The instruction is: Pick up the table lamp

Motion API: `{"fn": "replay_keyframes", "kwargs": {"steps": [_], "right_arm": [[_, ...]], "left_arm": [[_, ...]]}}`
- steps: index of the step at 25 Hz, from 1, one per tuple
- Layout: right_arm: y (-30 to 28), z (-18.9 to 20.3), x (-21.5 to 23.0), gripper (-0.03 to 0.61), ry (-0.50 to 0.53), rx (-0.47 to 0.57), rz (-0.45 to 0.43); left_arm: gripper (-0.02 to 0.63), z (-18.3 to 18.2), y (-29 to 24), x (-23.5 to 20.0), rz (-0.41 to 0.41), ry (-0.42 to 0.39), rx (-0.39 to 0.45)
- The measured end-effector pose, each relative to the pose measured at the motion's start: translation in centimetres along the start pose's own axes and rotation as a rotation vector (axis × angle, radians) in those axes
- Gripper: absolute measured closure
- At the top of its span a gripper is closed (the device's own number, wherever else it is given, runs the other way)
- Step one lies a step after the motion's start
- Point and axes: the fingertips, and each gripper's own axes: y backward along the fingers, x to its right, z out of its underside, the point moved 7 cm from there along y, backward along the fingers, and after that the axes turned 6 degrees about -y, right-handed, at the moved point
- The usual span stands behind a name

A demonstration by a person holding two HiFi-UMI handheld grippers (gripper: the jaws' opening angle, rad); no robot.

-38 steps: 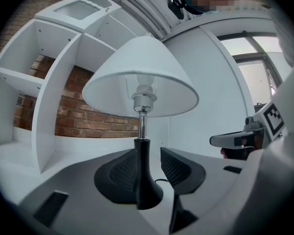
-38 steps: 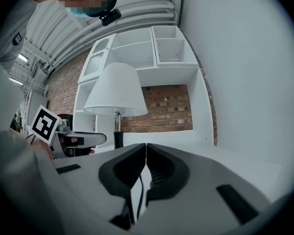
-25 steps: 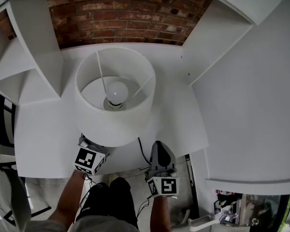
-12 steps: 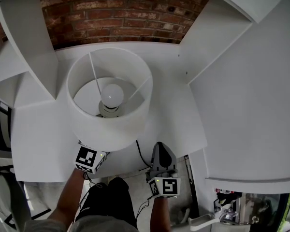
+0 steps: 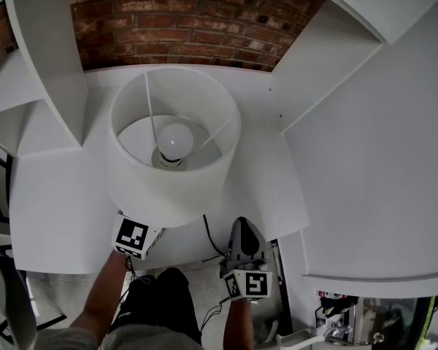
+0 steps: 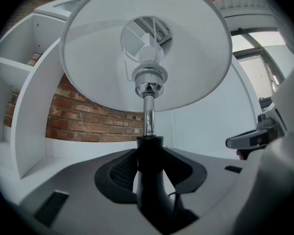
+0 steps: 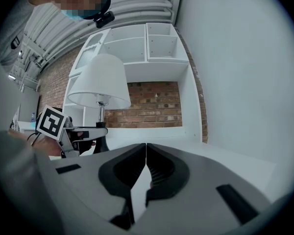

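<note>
Under its own shade, table front-left: white drum-shade table lamp w/ chrome stem and black neck, upright, long axis vertical, on white table.
- Your left tongs: clenched on the black neck, low on the stem, reaching in from the table's front edge, shade directly above them.
- Your right tongs: pressed together, nothing between; at the front edge, just right of the lamp, apart from it.
- Black cord: runs off the front edge betw. the two.

Judgement: left hand takes the lift, straight up along the stem. The shade looks top-heavy and may tip. Whether the base is clear of the table: can't tell.
</note>
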Motion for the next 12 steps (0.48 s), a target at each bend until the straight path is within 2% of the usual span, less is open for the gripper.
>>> {"fn": "replay_keyframes", "kwargs": {"steps": [12], "right_arm": [[-0.07,0.85,-0.64,0.555,0.008,0.024,-0.020]], "left_arm": [[0.460,-0.15,0.00,-0.12,0.020,0.008,-0.009]]}}
